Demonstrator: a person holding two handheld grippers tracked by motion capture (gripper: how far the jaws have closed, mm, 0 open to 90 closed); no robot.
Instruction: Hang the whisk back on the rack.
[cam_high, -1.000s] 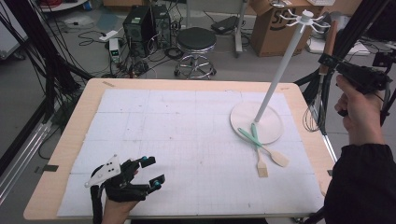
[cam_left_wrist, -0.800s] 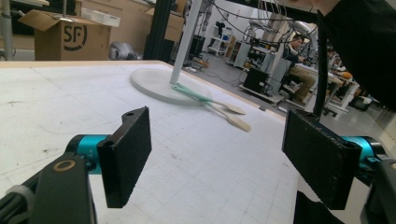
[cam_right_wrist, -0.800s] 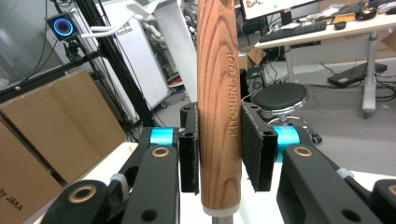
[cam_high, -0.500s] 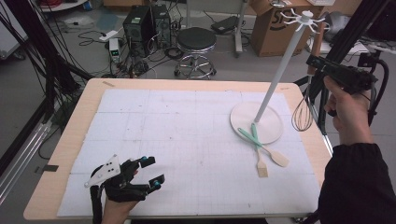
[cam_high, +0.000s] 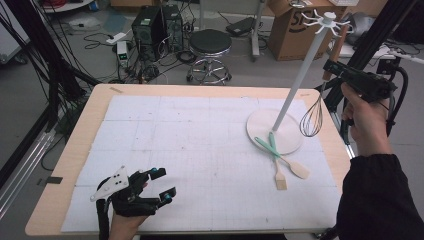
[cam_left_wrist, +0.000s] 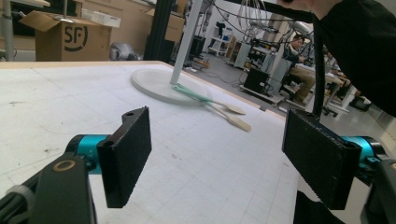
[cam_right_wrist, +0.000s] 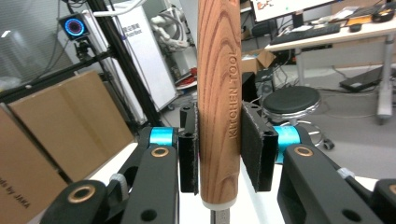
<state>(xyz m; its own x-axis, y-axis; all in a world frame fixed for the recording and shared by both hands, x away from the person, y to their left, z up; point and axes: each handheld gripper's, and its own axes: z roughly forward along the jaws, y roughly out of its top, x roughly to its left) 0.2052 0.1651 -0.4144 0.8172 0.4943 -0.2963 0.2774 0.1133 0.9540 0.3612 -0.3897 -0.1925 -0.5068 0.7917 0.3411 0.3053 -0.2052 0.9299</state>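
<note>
My right gripper (cam_high: 331, 68) is held up at the table's right edge, shut on the wooden handle (cam_right_wrist: 218, 93) of a whisk. The handle stands upright between the pads (cam_right_wrist: 250, 144), and the wire head (cam_high: 311, 118) hangs below, just right of the white rack's pole (cam_high: 299, 75). The rack's hooks (cam_high: 326, 20) sit higher, to the left of the gripper. Its round base (cam_high: 260, 125) rests on the mat. Two green-handled wooden spatulas (cam_high: 278, 156) lie crossed at the base's front edge. My left gripper (cam_high: 161, 184) rests open at the front left, with nothing between its jaws (cam_left_wrist: 217, 149).
A white gridded mat (cam_high: 200, 140) covers the wooden table (cam_high: 75, 150). Behind the table are a black stool (cam_high: 210, 47), cardboard boxes (cam_high: 290, 30) and tangled cables. Black frame posts (cam_high: 370, 45) rise beside my right hand.
My right hand has carried the whisk leftward, closer to the rack's pole. The left gripper has stayed where it was.
</note>
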